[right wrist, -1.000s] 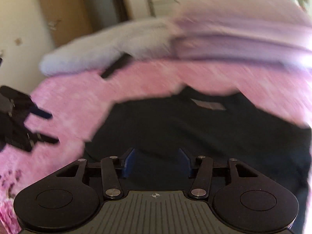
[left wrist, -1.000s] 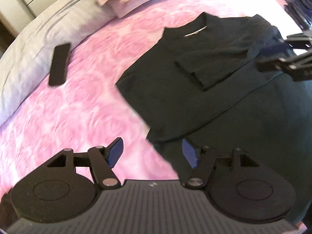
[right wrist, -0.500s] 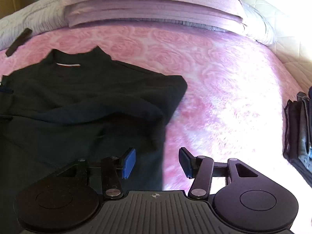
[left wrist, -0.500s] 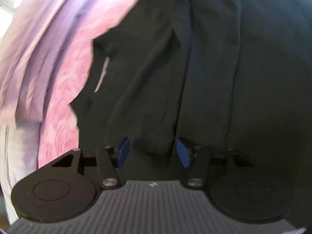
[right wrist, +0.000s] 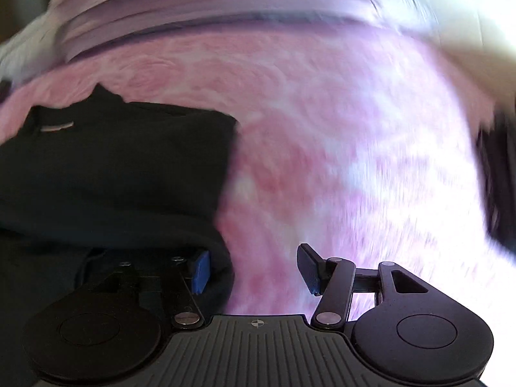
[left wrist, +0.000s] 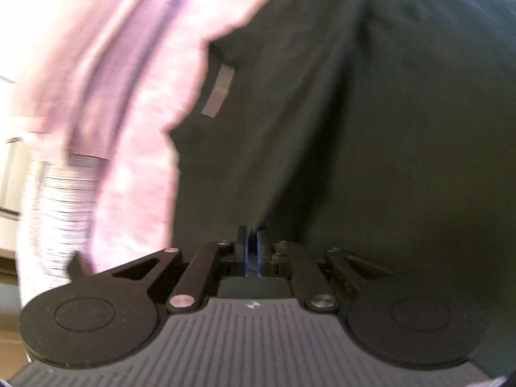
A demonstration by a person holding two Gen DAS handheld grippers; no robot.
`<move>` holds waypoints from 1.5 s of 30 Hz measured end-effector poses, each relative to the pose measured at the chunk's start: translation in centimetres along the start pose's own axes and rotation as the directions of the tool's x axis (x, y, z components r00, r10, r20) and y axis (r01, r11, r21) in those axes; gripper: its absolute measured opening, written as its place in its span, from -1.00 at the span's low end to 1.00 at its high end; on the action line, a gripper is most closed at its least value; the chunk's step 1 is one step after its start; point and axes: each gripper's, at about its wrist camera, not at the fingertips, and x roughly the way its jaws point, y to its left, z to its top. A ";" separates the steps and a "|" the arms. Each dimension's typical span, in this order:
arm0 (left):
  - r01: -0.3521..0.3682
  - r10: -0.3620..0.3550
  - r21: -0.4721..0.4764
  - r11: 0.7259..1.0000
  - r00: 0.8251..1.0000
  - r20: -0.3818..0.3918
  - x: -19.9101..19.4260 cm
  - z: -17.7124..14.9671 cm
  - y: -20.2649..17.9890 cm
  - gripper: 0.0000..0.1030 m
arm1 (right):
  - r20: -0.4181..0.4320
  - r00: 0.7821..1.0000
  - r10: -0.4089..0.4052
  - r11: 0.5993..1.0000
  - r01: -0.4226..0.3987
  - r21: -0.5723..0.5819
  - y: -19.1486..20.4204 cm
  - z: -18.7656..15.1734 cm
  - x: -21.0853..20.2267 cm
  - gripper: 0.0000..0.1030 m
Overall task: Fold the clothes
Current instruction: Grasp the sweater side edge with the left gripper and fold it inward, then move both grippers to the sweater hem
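Left gripper: blue pads pinched together, jaws have just been closing. A fold of the black knit garment runs down into the pinch, so it reads as clamped on the fabric, though the shot is blurred and the cloth between the pads is barely visible.

Right gripper: jaws spread apart, nothing gripped. Its left blue pad sits against the garment's rolled right edge; its right finger is over bare bedspread, clear of the cloth.

Garment lies flat on the pink rose-patterned bedspread. In the left wrist view it fills the frame beyond the gripper; its collar with a pale grey neck label is at the far-left edge of the fabric. In the right wrist view the same label is at the garment's far-left end, with the garment's right side folded to a straight edge.

Beyond the garment: folded lilac bedding stacked at the far end of the bedspread. Right of the garment, well apart, a dark object sits at the frame edge, too blurred to identify.
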 end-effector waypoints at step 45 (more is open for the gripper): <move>0.200 -0.222 -0.367 0.909 0.975 -0.019 -18.2 -10.0 -14.4 -0.22 | -0.355 0.931 -0.083 0.944 -0.041 -0.329 12.5 -17.8 -21.4 0.45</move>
